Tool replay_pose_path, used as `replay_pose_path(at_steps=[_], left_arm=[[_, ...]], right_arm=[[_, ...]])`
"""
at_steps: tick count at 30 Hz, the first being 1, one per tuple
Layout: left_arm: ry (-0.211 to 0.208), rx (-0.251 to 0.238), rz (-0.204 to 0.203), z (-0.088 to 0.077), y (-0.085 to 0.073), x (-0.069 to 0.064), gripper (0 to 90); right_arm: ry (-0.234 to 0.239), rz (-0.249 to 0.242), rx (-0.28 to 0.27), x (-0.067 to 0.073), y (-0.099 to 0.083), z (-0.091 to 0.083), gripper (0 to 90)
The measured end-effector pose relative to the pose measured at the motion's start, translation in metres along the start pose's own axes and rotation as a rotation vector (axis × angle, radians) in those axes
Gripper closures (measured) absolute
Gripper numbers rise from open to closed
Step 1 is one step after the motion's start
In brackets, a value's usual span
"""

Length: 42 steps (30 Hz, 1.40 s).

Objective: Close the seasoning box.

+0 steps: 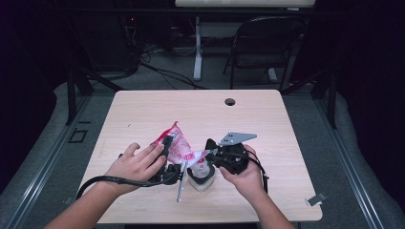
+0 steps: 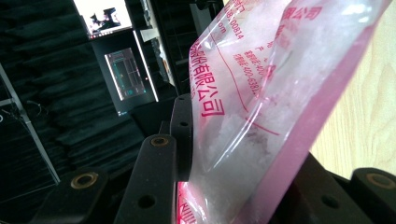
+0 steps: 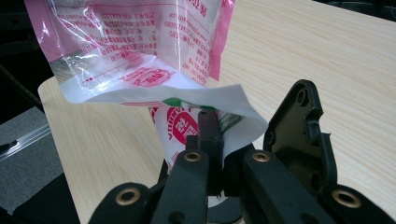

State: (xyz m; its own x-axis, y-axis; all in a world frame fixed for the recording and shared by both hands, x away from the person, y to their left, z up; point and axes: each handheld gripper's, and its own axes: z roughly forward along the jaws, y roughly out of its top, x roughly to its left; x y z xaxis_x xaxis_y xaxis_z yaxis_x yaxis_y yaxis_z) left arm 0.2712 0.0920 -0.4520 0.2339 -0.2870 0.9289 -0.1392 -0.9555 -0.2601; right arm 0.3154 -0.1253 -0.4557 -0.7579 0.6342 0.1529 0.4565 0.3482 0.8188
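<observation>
Pink-edged clear bag (image 1: 177, 145) (white granules)

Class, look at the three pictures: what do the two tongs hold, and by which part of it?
Both hold the pink-and-clear bag of white grains: the left tongs clamp its body, the right tongs pinch its white bottom edge, above the small container.

left gripper (image 1: 168, 149): jaws clamped | right gripper (image 1: 213, 151): jaws closed

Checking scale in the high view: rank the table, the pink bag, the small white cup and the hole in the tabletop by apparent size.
1. table
2. pink bag
3. white cup, partly hidden behind the bag and right gripper
4. hole
</observation>
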Motion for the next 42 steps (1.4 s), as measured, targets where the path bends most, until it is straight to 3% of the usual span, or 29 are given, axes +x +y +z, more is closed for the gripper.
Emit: replay_pose_path(at_steps=[42], left_arm=[[0.021,-0.005,0.028,-0.0006,0.0033,0.0024,72.9]], right_arm=[[-0.005,0.0,0.001,-0.0014,-0.0003,0.0016,90.0]])
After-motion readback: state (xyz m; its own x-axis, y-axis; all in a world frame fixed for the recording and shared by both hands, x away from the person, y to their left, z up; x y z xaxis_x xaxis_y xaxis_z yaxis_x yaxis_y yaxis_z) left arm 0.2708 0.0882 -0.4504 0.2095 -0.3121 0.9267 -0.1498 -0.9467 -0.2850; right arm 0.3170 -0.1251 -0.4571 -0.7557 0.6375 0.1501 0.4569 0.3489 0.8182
